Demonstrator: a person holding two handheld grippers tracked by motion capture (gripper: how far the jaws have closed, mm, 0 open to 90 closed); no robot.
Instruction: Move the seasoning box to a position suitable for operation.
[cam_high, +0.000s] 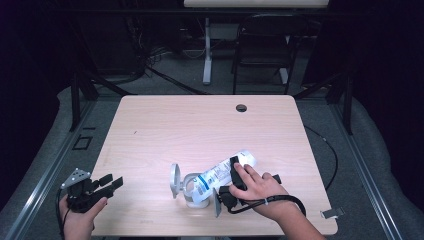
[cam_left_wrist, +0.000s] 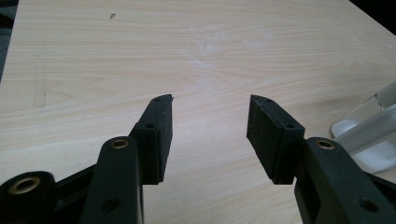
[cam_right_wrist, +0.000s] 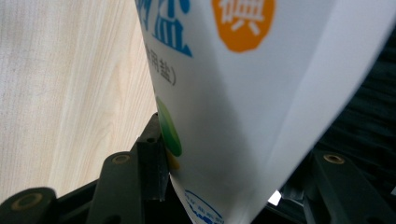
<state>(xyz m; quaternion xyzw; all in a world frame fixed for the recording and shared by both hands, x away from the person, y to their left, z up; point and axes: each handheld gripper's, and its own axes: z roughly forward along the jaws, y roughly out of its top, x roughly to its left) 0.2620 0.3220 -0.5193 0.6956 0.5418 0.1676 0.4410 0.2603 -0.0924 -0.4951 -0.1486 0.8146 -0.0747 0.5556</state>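
Clamping the white bag (cam_high: 223, 171) (tilted over a holder (cam_high: 186, 188)) — right gripper (cam_high: 231, 181); left gripper (cam_left_wrist: 209, 122) gapes, holding nothing.

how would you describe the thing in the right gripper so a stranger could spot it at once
On the light wood table, look near the front edge, right of the middle, where the right gripper is closed on a white pouch. It lies slanted with its lower end in a clear jar; blue print and an orange badge mark it.
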